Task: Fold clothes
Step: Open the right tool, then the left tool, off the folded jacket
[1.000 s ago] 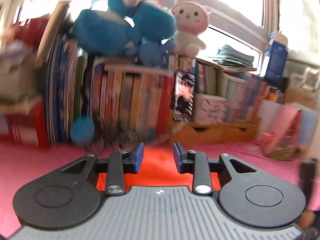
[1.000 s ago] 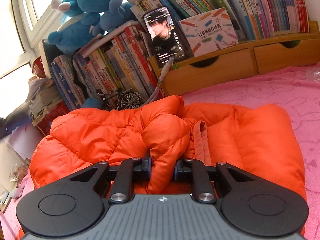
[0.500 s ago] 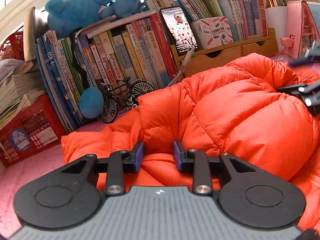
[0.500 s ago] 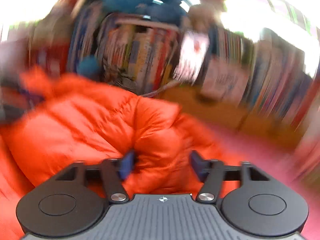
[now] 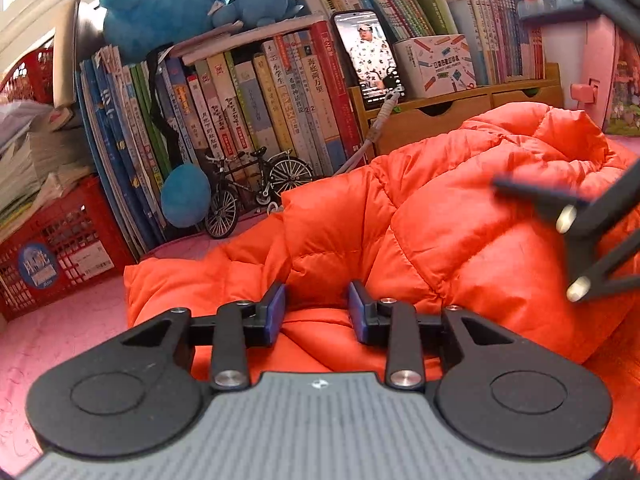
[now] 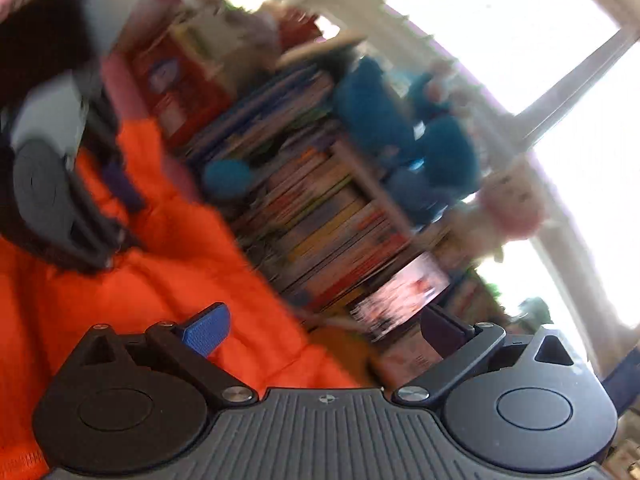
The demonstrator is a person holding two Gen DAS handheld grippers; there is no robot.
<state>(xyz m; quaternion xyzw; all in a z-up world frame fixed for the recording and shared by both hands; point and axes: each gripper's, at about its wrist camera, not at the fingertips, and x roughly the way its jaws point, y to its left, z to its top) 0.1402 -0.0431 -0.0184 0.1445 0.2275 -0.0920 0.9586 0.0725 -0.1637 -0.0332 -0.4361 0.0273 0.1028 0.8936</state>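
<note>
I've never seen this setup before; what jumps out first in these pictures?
A puffy orange jacket fills the middle of the pink surface, bunched up right in front of the left gripper. Behind it stands a wall of books topped with blue plush toys, and a small model bicycle at their foot.

One orange jacket (image 5: 460,216), one phone (image 5: 370,58), one toy bicycle (image 5: 256,188).

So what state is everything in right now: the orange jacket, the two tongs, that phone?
Orange jacket: bunched up, partly folded over itself on the pink cover.
Left tongs: narrowly parted, jacket fabric between them; grip unclear.
Right tongs: wide open, just been opening, nothing held.
Phone: propped upright, screen lit, cable attached.
</note>
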